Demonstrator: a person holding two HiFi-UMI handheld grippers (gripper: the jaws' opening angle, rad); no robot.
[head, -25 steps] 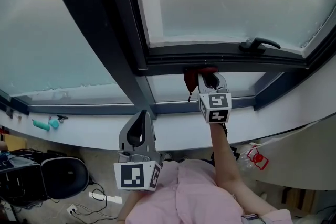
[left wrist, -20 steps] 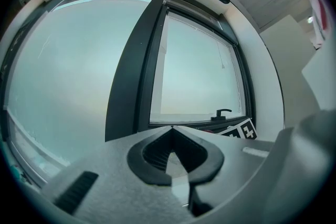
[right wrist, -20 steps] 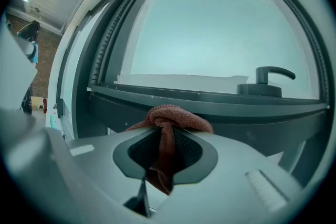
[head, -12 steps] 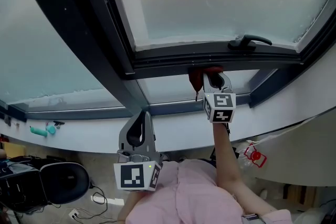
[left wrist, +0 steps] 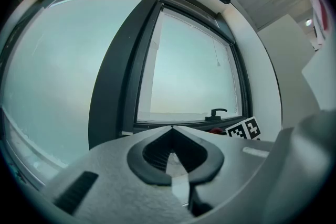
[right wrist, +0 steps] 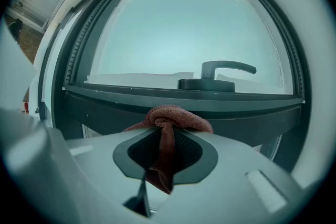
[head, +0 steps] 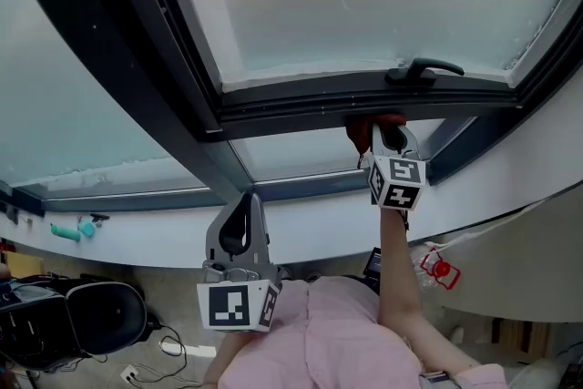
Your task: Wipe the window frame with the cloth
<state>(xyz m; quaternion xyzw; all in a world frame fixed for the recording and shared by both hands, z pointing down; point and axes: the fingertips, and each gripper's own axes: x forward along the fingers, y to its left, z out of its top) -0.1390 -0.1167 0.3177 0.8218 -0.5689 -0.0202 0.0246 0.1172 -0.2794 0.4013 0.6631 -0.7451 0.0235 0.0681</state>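
Note:
A reddish-brown cloth [right wrist: 168, 118] is pinched between the jaws of my right gripper [right wrist: 167, 126], which is shut on it. The bunched cloth [head: 364, 132] presses against the dark grey window frame [head: 301, 109], on its horizontal bar just below the black window handle [head: 424, 70]. In the head view my right gripper [head: 378, 137] is raised on an outstretched arm. My left gripper [head: 239, 228] hangs low near the person's body, away from the frame, shut with nothing in it. From the left gripper view the jaws [left wrist: 171, 131] meet at the tips.
A slanted dark mullion [head: 137, 50] divides the frosted panes. A white sill [head: 310, 219] runs under the lower frame. On the sill's far left lies a teal object [head: 71, 230]. A black chair [head: 86, 319] and cables stand on the floor below.
My right gripper has slid the cloth to the right along the horizontal bar, nearer the handle. The left gripper has stayed where it was.

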